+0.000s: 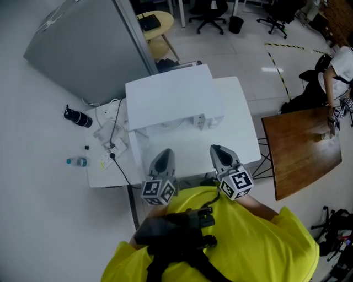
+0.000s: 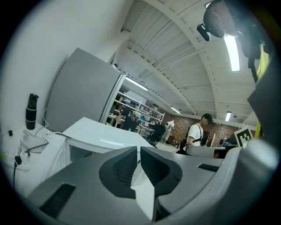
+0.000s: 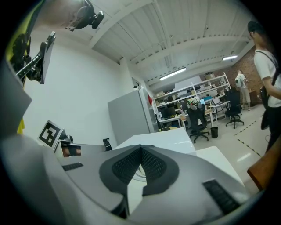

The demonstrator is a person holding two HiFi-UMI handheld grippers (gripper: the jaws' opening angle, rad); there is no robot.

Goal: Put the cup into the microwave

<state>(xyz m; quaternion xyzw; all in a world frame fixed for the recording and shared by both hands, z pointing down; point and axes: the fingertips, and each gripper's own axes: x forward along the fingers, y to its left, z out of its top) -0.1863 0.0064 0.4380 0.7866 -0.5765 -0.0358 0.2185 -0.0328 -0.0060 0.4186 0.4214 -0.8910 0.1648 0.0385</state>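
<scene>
A white worktop (image 1: 245, 140) stands on a pale floor (image 1: 38, 209) at mid frame, with a grey panel (image 1: 83, 49) at upper left, a brown table (image 1: 300, 148) at right, chairs (image 1: 212, 11) along the top edge, and a black bottle (image 1: 77, 117) and cables (image 1: 113, 137) on its left end. The microwave (image 1: 171, 96), a plain white box, sits at the worktop's centre; the cup cannot be made out in any view. Low in the frame, just before it, the left gripper (image 1: 165, 152) and right gripper (image 1: 217, 148) each have fingers together on nothing.
</scene>
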